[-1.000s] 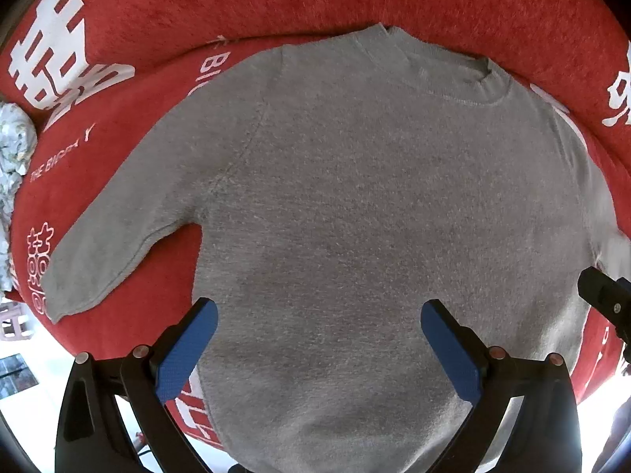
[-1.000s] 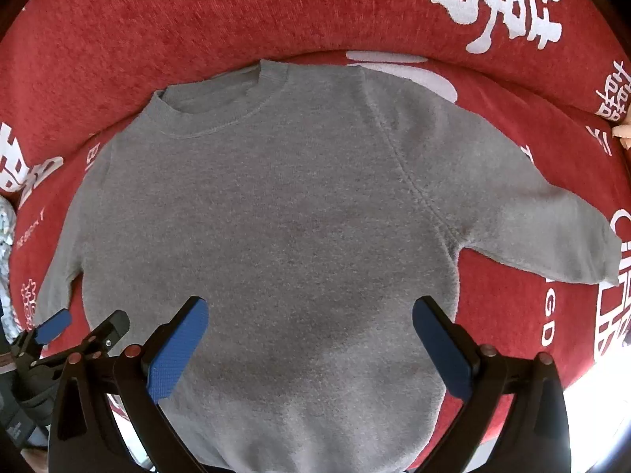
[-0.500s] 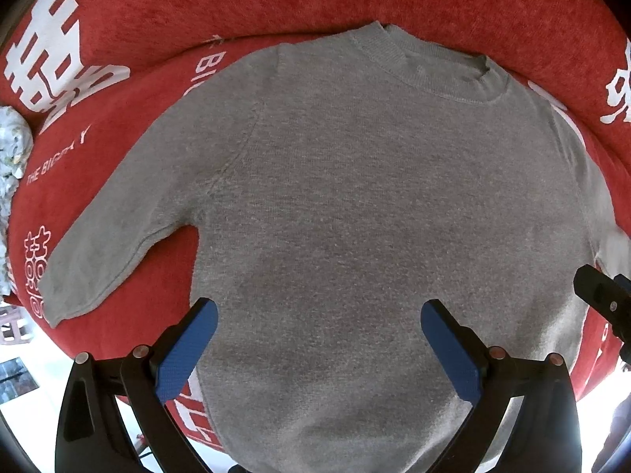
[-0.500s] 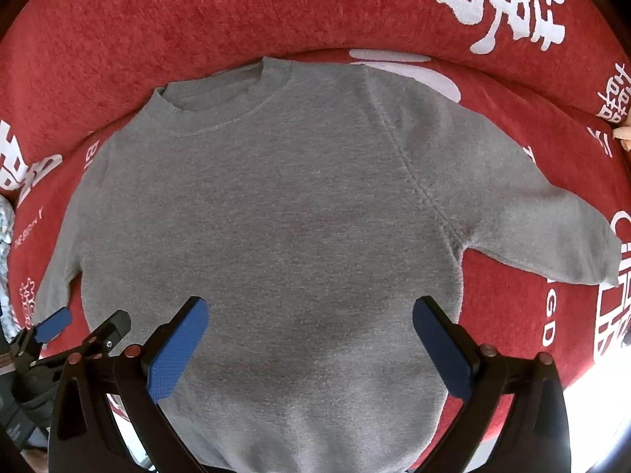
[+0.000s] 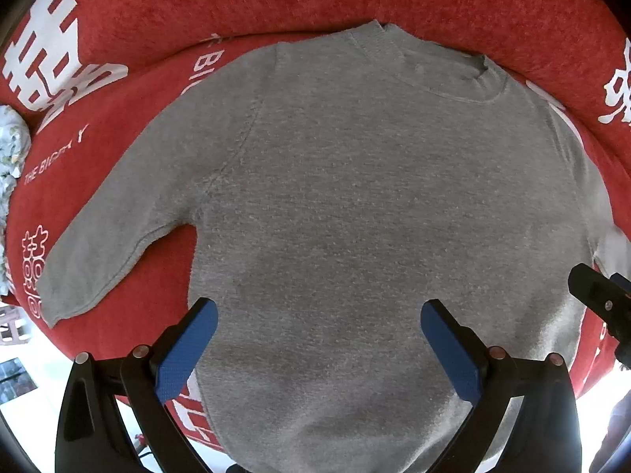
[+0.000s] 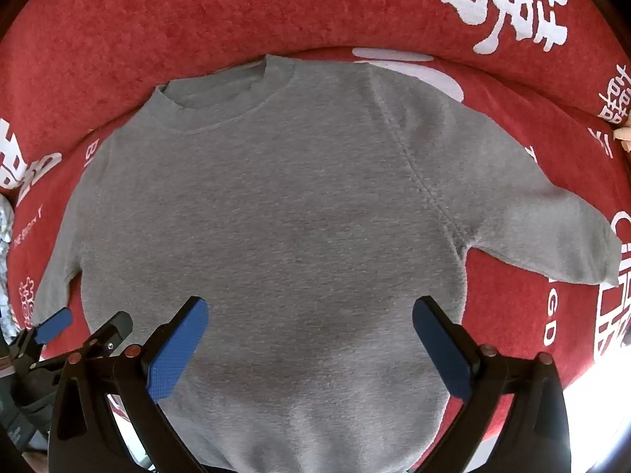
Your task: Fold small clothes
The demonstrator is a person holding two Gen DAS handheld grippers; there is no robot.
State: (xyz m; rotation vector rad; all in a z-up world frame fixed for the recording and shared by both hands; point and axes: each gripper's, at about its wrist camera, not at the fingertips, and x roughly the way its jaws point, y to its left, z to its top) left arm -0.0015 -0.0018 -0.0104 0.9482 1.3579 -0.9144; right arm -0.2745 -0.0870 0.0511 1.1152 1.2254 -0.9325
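Observation:
A small grey long-sleeved sweater [image 5: 355,205] lies flat and face up on a red cushion [image 5: 118,205], collar away from me, both sleeves spread out. It also shows in the right wrist view [image 6: 276,216]. My left gripper [image 5: 318,339] is open and empty, hovering over the lower body of the sweater, toward its left side. My right gripper [image 6: 310,335] is open and empty over the lower body, toward its right side. Each gripper shows at the edge of the other's view.
The red cushion has white printed characters [image 6: 508,4] and a raised back edge behind the collar. A pale patterned cloth [image 5: 10,149] lies at the far left. Bright floor shows past the cushion's near edge [image 5: 23,354].
Both views shift very slightly, with the sweater sitting a touch higher in the left view. Both grippers stay open; the sweater has not moved.

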